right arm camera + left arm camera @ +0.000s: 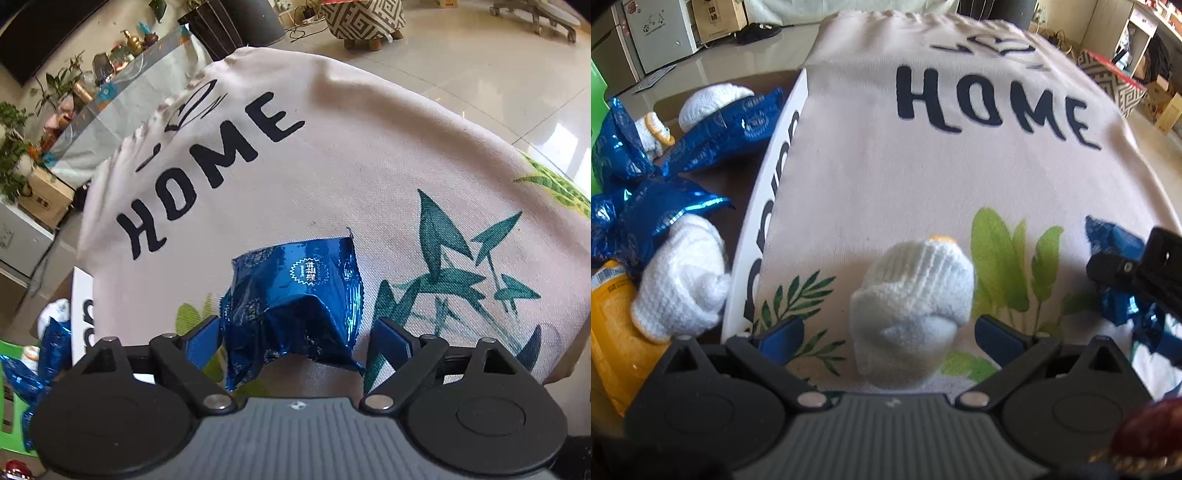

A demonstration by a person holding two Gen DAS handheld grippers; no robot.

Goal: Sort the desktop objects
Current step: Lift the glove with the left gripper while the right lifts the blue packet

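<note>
A rolled white knitted glove [912, 302] with a yellow cuff lies on the beige "HOME" cloth [886, 184], between the blue pads of my left gripper [890, 336]. The jaws stand open and the left pad is well clear of the glove. In the right wrist view a crumpled blue foil packet [295, 302] rests on the cloth [369, 166] between the fingers of my right gripper [295, 343]. That gripper is open, with its right pad apart from the foil. The same packet [1115, 302] shows at the left wrist view's right edge.
Left of the cloth, a pile holds several blue foil packets [720, 136], two more white gloves [683, 280] and a yellow tube [613, 332]. A white lettered board [764, 221] sticks out from under the cloth. A patterned stool [362, 18] stands on the floor beyond.
</note>
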